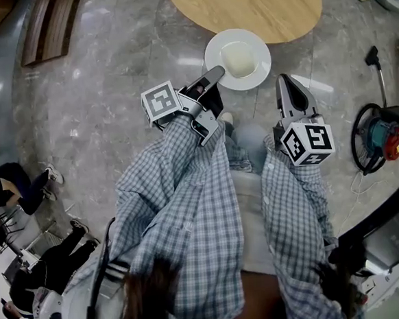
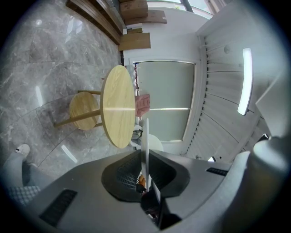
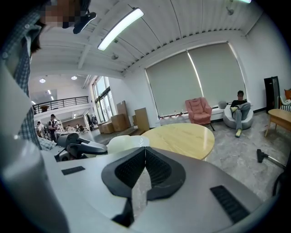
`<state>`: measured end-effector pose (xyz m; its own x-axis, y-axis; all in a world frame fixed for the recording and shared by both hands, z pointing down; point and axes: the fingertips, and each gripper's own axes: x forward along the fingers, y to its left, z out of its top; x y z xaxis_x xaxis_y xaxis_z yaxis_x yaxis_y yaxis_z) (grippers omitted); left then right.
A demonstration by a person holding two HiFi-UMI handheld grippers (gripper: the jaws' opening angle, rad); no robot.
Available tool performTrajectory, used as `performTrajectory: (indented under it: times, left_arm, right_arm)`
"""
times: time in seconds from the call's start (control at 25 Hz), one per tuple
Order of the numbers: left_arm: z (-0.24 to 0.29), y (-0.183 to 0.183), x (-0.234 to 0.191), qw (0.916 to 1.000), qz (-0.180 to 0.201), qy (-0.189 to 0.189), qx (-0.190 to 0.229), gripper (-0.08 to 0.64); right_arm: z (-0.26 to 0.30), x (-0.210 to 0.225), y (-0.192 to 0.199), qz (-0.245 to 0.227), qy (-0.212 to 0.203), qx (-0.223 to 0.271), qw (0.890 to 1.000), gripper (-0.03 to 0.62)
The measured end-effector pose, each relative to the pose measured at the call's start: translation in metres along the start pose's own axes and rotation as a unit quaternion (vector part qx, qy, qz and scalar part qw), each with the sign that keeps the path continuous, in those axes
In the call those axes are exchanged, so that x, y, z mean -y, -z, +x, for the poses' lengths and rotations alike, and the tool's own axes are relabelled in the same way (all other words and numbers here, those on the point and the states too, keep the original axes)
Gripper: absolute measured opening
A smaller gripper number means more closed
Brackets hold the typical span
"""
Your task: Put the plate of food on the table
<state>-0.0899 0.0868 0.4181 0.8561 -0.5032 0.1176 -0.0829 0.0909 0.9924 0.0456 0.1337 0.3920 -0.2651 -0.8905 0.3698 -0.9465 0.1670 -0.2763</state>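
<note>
A white plate (image 1: 260,60) carrying a pale mound of food (image 1: 240,59) hangs above the grey floor, just short of the round wooden table (image 1: 246,4). My left gripper (image 1: 215,73) is shut on the plate's near-left rim. In the left gripper view the plate (image 2: 144,136) shows edge-on as a thin white line pinched between the jaws of the left gripper (image 2: 144,152), with the table (image 2: 116,107) ahead. My right gripper (image 1: 284,80) is held to the right of the plate, apart from it. Its jaws are shut with nothing between them (image 3: 145,150); the plate (image 3: 122,142) lies to its left.
A wooden stool (image 2: 84,110) stands beside the table. On the floor at the right lie a red and teal machine (image 1: 387,140) and a black hose. People sit at the far left (image 1: 22,183). A pink armchair (image 3: 198,110) and a seated person (image 3: 239,111) are beyond the table.
</note>
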Motion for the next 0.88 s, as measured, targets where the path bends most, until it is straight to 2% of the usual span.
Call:
performTrajectory:
  times: [0.24,0.48,0.88]
  left_arm:
    - [-0.002,0.0,-0.001,1.0,-0.001,0.0,-0.001,0.034]
    - [-0.007,-0.005,-0.001,1.0,-0.004,0.002,0.008,0.034]
    - [-0.004,-0.016,0.0,0.9995,-0.003,0.002,0.031,0.034]
  right_arm:
    - [0.0,-0.001,0.0,0.001,0.002,0.003,1.0,0.008]
    - [0.002,-0.011,0.0,-0.028,-0.007,-0.005,1.0,0.008]
    - [0.019,-0.009,-0.009,-0.03,-0.027,-0.003,0.999,0.008]
